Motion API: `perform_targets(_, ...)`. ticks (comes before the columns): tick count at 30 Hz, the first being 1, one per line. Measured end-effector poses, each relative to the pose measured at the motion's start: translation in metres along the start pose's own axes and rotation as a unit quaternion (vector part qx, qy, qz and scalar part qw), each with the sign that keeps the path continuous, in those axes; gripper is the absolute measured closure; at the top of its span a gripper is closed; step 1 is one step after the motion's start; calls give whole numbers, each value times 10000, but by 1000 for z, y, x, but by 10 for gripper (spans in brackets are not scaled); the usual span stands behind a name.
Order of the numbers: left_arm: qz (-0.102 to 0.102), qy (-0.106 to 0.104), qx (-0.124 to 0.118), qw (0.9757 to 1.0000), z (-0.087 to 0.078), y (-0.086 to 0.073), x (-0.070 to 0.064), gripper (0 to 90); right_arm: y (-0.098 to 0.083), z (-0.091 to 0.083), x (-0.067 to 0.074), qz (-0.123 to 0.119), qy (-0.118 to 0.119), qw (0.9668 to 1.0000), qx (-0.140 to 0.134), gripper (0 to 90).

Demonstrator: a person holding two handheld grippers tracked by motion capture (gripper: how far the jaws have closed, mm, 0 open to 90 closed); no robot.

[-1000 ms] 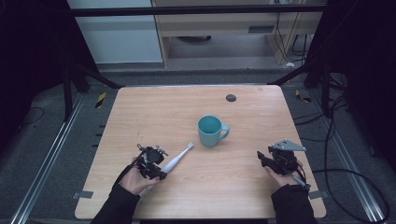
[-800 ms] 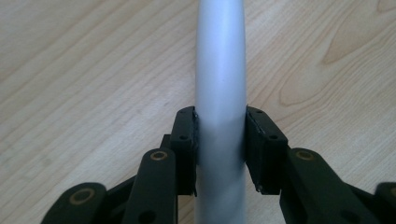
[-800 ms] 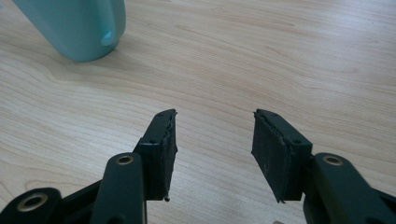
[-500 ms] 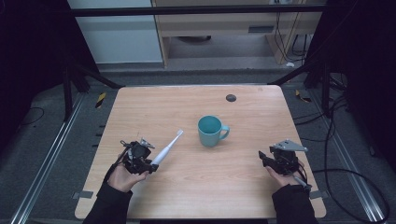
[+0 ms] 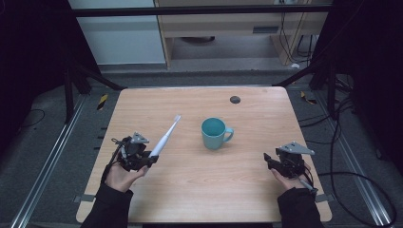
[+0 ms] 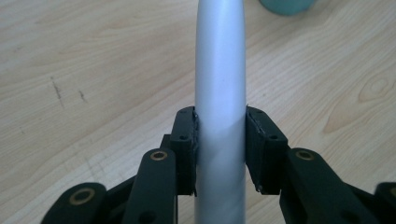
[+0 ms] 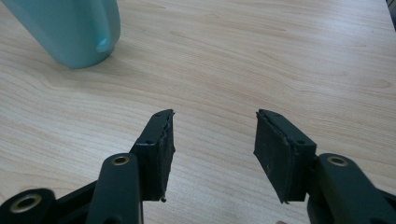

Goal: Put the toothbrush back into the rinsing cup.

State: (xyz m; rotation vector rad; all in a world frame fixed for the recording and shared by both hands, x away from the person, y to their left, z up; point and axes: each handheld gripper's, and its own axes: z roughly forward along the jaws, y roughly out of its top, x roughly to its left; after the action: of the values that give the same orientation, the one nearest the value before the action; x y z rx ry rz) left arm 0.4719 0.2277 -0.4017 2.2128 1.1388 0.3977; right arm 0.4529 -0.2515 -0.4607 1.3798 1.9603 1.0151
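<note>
Toothbrush (image 5: 164,137), white and long-handled, sits clamped at its thick handle end between the jaws of the left tool (image 5: 142,159), near the worktop's (image 5: 190,199) left edge. From that grip it slants up and away toward the far side, its brush head raised above the wood and, as far as the high view tells, clear of the surface. The left gripper view shows both pads pressed on the grey-white handle (image 6: 219,116). A teal mug (image 5: 215,133) stands near the centre, well apart from the brush head. The right tool (image 5: 268,159) rests near the right edge, its jaws having just been opening, spread with nothing between them (image 7: 212,140).
</note>
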Motion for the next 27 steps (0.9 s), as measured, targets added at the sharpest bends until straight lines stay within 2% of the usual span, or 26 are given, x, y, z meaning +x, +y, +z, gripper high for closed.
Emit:
perform_targets(7, -70, 121, -496, 9987, -3, 9, 2, 663, 0, 0, 0, -16, -20, 10000, -13, 470)
perform_targets(16, -99, 31, -699, 9975, 6, 31, -2, 663, 0, 0, 0, -30, -26, 10000, -68, 460)
perform_targets(23, -149, 41, -1021, 9946, 12, 48, -7, 663, 0, 0, 0, -25, -23, 10000, -88, 443)
perform_targets(27, -83, 99, -1114, 9937, 15, 58, -10, 663, -1, 1, 0, -34, -32, 10000, -74, 439)
